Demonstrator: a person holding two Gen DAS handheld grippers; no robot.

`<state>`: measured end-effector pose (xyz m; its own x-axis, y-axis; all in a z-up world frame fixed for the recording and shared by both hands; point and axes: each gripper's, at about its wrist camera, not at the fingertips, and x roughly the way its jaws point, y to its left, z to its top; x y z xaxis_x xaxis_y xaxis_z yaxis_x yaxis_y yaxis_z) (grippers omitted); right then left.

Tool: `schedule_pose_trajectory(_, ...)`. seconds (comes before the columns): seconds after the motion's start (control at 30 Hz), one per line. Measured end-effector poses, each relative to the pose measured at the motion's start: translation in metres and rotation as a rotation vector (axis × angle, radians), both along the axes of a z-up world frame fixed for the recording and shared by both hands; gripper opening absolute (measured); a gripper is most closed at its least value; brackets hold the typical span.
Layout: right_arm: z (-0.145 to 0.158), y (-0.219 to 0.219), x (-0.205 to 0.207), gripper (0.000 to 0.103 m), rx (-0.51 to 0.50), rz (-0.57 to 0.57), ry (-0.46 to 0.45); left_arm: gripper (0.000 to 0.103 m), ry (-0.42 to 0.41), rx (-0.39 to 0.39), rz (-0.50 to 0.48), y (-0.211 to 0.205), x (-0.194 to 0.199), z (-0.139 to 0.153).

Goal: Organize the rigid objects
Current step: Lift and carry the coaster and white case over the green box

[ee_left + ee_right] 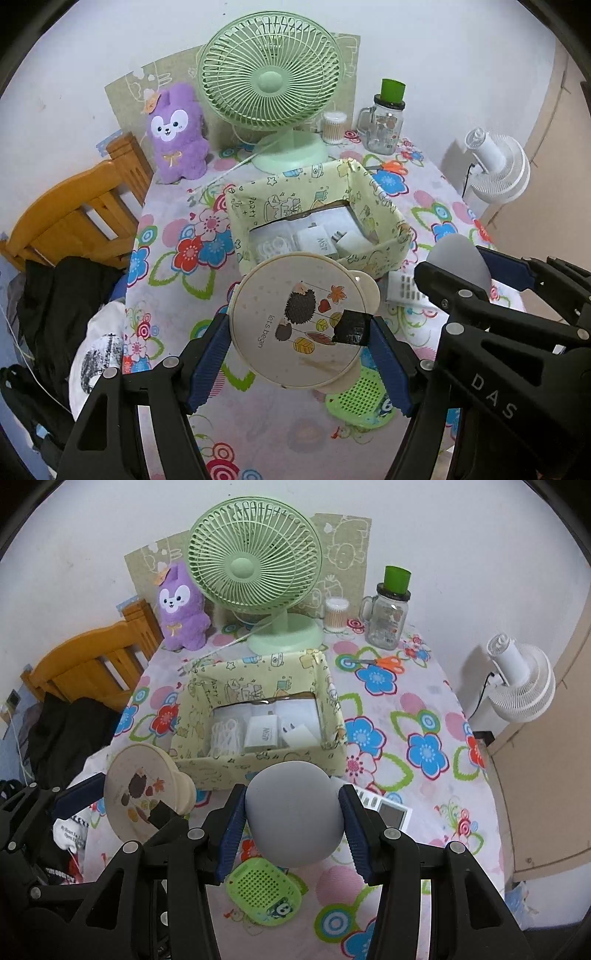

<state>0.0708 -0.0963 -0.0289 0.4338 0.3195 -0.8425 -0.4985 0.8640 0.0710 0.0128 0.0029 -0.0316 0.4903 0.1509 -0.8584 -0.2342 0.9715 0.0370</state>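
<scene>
Left wrist view: a round lid (301, 321) is clamped across its rim by the left tool (299, 345), at 6 o'clock of the box (384, 201). It is judged light, stiff, slippery. A grey ball (293, 814), likely smooth, is gripped by the right tool (293, 829).

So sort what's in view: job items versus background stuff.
Job:
- round cream hedgehog-print lid, in the left gripper
- smooth grey rounded object, in the right gripper
- yellow-green patterned storage box
- green perforated plastic case

Background:
- mint-green desk fan
- purple plush rabbit
- glass mug jar
- orange-handled scissors
</scene>
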Motion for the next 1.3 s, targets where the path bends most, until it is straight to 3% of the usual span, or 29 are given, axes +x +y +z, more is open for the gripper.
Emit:
schedule_pose_trajectory(0.73, 0.007, 0.020, 0.052, 0.053, -0.001, 0.085, 0.001, 0.076, -0.009, -0.016, 0.085, 0.014, 0.042, 0.004)
schedule_pose_trajectory(1.3, -0.012, 0.046, 0.099, 0.053, -0.011, 0.118, 0.025, 0.076, 0.012, -0.027, 0.141, 0.035, 0.082, -0.014)
